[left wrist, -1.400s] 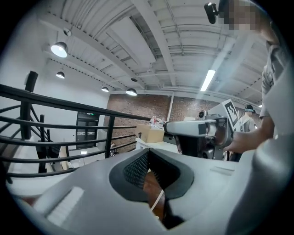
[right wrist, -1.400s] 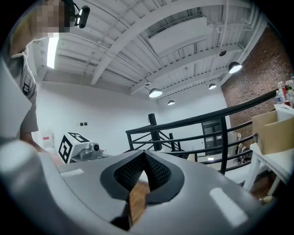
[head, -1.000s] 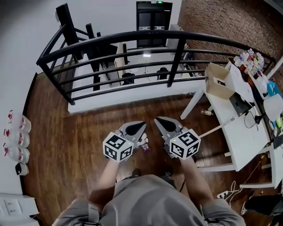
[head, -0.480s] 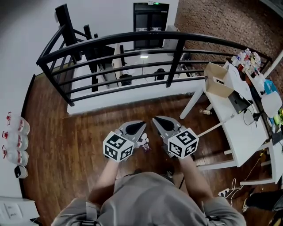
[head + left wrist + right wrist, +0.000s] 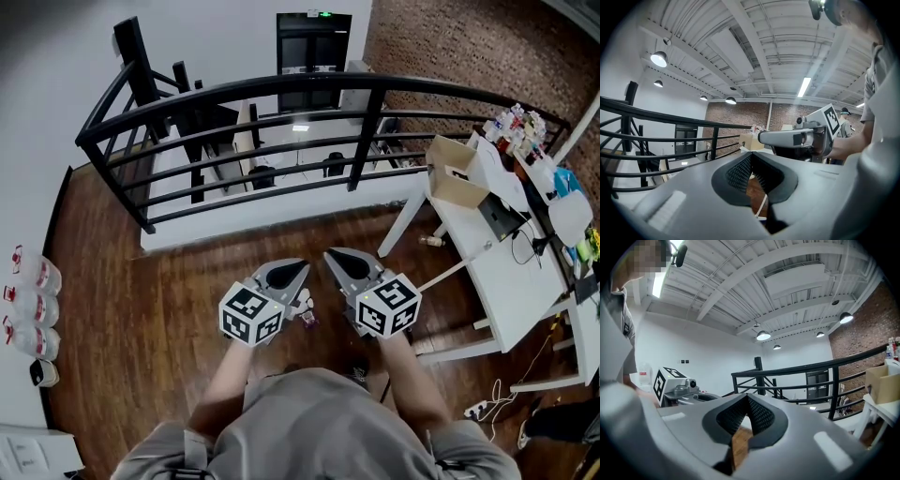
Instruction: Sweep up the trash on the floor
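Black metal railing (image 5: 281,89) curves across the top of the head view, with a dark double door (image 5: 312,42) behind it and a brick wall (image 5: 450,47) at upper right. White bench (image 5: 506,281) at right carries an open cardboard box (image 5: 455,173) at its near-railing corner, small bottles (image 5: 520,127) at the far end and a dark flat device (image 5: 502,217) with cables. Clear jugs (image 5: 33,281) line the left wall, and a white power strip (image 5: 476,409) lies on the floor beside the bench legs.

We hold the left gripper (image 5: 295,270) and right gripper (image 5: 336,257) side by side. A railing (image 5: 281,84) stands ahead of both. A table (image 5: 506,281) bearing a cardboard box (image 5: 455,173) lies right of the right gripper. Bottles (image 5: 33,281) stand well left of the left gripper, and a trash scrap (image 5: 307,314) lies on the floor (image 5: 141,309) between the grippers.
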### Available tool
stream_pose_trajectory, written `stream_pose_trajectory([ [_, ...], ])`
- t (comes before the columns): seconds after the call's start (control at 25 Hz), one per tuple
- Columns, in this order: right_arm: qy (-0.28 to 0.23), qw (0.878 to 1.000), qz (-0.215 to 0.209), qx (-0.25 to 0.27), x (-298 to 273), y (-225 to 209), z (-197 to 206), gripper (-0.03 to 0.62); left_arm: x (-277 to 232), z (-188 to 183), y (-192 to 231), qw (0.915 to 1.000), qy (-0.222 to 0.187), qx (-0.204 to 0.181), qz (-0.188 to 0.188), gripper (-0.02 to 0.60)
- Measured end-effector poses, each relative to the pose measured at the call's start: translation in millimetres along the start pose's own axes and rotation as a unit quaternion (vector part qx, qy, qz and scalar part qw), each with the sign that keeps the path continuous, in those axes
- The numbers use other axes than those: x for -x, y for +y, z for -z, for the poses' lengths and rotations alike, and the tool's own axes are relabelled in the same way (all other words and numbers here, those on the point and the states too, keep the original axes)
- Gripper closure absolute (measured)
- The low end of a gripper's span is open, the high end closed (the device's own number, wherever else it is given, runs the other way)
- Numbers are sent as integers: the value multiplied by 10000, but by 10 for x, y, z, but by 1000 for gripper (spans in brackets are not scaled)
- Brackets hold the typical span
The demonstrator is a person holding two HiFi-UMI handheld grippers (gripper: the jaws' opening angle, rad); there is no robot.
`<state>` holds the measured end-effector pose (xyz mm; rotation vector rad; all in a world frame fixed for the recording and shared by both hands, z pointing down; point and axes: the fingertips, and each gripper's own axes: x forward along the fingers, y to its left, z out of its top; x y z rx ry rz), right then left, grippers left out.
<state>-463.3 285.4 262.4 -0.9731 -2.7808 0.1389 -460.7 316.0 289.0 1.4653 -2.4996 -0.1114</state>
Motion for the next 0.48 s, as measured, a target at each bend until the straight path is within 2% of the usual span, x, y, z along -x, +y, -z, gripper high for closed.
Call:
stream_pose_trajectory([
  [0.48, -130, 9999, 48, 43, -1, 19, -88, 594, 26, -98, 6, 9999, -12, -101, -20, 575],
])
